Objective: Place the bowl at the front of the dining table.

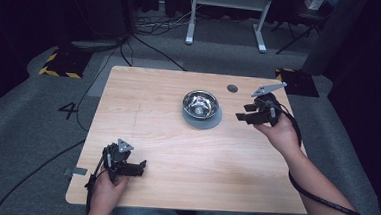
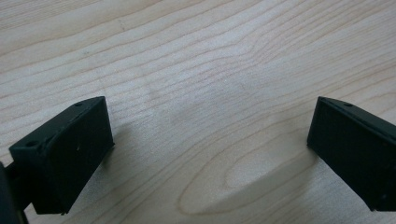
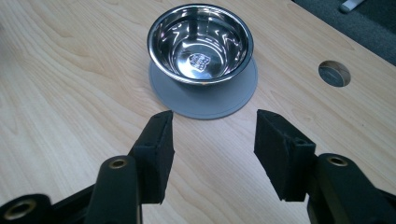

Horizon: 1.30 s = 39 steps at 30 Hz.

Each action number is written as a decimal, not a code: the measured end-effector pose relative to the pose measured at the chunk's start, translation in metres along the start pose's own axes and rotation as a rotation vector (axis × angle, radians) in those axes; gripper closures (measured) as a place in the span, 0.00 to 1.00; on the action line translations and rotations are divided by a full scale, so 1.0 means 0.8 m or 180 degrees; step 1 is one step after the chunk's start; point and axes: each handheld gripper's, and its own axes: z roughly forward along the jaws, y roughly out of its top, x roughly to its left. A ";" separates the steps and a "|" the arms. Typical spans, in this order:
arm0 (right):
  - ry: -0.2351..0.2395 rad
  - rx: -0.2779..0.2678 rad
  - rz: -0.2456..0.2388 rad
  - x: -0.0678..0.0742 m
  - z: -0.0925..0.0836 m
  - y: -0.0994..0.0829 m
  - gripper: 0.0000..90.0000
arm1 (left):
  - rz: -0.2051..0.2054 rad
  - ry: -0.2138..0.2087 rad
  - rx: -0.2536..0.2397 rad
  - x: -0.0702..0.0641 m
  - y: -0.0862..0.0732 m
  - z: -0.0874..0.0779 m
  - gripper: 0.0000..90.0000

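Centrally, the steel bowl (image 3: pixel 201 42) sits on a grey disc (image 3: pixel 203 100). Right gripper (image 3: pixel 212 135), at 3 o'clock, gapes wide, empty; left gripper (image 2: pixel 210 140), at 7 o'clock, likewise, apparently touching the table (image 2: pixel 196 56).

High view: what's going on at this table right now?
A person holds a two-jaw gripper in each hand over a wooden table. The right gripper is open and empty, aimed at a steel bowl that sits empty on a grey round mat; it is short of the bowl, not touching. The left gripper is open too, low over bare wood near the table's front-left corner. Nothing is gripped yet.
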 end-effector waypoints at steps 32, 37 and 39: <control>-0.0176 -0.0369 0.0580 -0.005 -0.062 -0.160 0.48 | 0.0033 -0.0048 -0.0002 0.000 0.003 0.003 0.00; -0.0222 -0.0366 0.0623 -0.004 -0.057 -0.181 0.47 | 0.0093 -0.0088 -0.0002 0.003 0.005 0.004 0.00; -0.0192 -0.0389 0.0641 -0.002 -0.054 -0.187 0.46 | 0.0099 -0.0091 0.0001 0.003 0.005 0.004 0.00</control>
